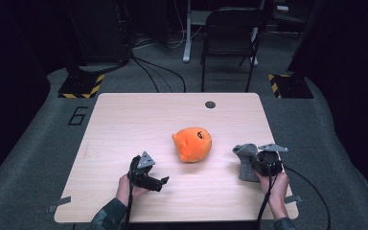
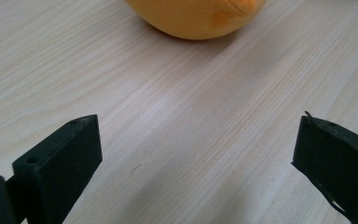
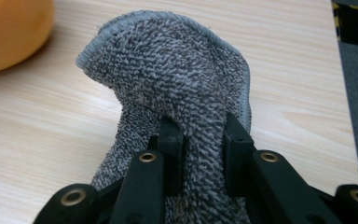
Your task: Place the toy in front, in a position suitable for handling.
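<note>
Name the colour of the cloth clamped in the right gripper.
Grey cloth, clearest in the right gripper view.

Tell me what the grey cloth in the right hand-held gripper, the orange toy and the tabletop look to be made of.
Grey cloth: terry towelling, going by its looped pile and stitched hem.
Orange toy: probably plush fabric over soft stuffing; matte and rounded.
Tabletop: pale wood grain, smooth and faintly glossy, likely laminate rather than solid wood.

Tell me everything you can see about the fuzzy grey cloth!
The grey cloth looks like looped terry towelling, speckled dark and light, with a stitched paler hem along its edge. It is bunched up, its top fold standing and curling over. The right gripper pinches a fold of it between its two black jaws. It sits near the right edge of the wooden table, apart from the orange plush toy.
</note>
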{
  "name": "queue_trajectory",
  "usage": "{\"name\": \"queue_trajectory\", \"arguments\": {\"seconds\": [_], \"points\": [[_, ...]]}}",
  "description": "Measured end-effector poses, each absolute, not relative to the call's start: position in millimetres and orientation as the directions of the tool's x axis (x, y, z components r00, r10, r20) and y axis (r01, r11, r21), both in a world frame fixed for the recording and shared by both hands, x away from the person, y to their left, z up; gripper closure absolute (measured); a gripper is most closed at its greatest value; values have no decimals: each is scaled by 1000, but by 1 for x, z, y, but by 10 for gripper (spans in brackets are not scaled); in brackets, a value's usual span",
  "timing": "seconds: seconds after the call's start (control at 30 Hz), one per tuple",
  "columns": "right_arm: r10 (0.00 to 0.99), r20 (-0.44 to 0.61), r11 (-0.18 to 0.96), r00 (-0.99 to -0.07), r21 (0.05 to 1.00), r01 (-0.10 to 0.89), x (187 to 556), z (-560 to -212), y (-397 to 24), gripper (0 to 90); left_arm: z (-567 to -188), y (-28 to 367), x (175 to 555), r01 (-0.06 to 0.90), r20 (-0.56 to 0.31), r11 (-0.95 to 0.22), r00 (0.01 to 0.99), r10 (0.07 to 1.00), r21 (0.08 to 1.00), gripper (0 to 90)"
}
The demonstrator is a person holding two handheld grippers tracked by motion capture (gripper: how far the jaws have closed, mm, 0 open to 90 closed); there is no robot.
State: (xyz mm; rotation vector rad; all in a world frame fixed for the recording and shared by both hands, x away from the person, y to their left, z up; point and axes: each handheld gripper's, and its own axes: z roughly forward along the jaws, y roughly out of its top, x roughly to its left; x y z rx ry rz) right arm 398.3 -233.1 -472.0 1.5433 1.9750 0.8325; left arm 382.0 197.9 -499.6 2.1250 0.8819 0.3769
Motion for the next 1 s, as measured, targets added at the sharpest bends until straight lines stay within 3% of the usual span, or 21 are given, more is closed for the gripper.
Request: {"name": "queue_trajectory", "arguments": {"seconds": [0.1,0.23,0.33,0.43,0.63,1.0], "points": [[978,-16,158,-209,710,686,401,-477,-236,678,-499,197,382,465,-28,-432,705,709,773,1],[983,-26,150,-181,679,718,406,-489,-237,451,-498,195,382,467,-35,-428,706,707,774,0],[984,-25,147,-178,683,715,405,-489,-239,232,-495,194,384,455,-26,-433,712,702,778,0],[983,0,133,-186,699,703,400,-482,-241,138,-492,190,386,458,-45,-415,713,700,786,0],[973,26,146,-230,701,698,389,-473,-243,73,-480,181,390,431,-29,-414,720,693,802,0],[964,35,164,-263,702,693,384,-471,-242,72,-471,164,415,428,-37,-398,718,695,812,0]]}}
